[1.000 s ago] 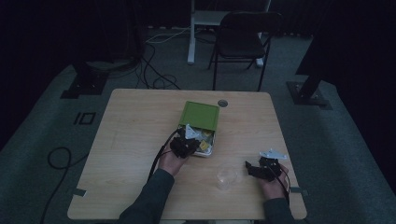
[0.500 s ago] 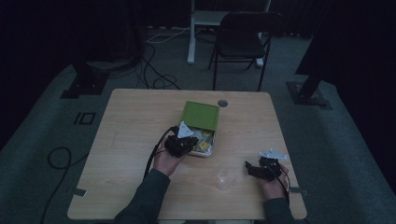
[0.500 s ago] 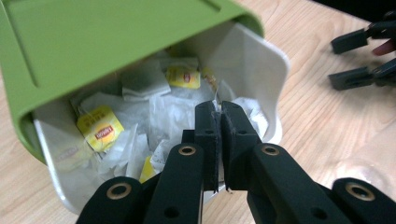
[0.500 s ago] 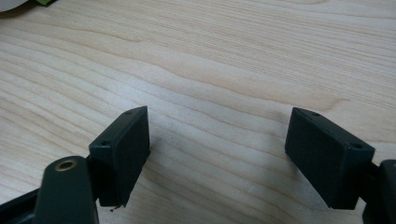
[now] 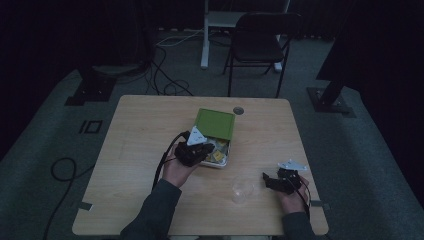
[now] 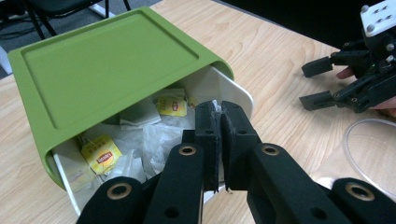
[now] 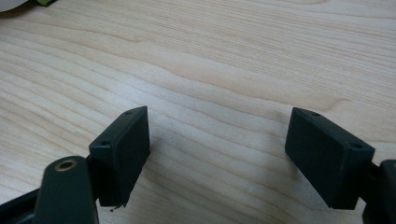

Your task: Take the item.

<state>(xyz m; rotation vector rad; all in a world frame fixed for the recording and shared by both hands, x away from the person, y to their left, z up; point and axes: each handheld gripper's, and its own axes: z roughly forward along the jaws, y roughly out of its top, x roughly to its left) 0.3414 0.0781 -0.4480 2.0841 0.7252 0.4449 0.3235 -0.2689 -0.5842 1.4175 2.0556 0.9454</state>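
Note:
A white box (image 5: pixel 221 163) with its green lid (image 5: pixel 216 123) slid back lies mid-table, holding several tea bags (image 6: pixel 102 156) with yellow tags. My left gripper (image 5: pixel 205 151) hangs just above the box's open near end. In the left gripper view its jaws (image 6: pixel 219 109) are shut, with a thin white sliver pinched between the pads that looks like the edge of a tea bag. My right gripper (image 5: pixel 267 181) rests low over the table at the right, jaws open and nothing between them (image 7: pixel 217 126). It also shows open in the left gripper view (image 6: pixel 306 85).
A clear round cup (image 5: pixel 243 190) stands on the wooden table (image 5: pixel 140 130) between the two hands, just left of the right gripper. A small round grommet (image 5: pixel 238 110) sits behind the box. A chair (image 5: pixel 262 45) and floor cables lie beyond the far edge.
My left hand has risen a little over the box's open end, jaws still shut. The right hand has stayed in place.

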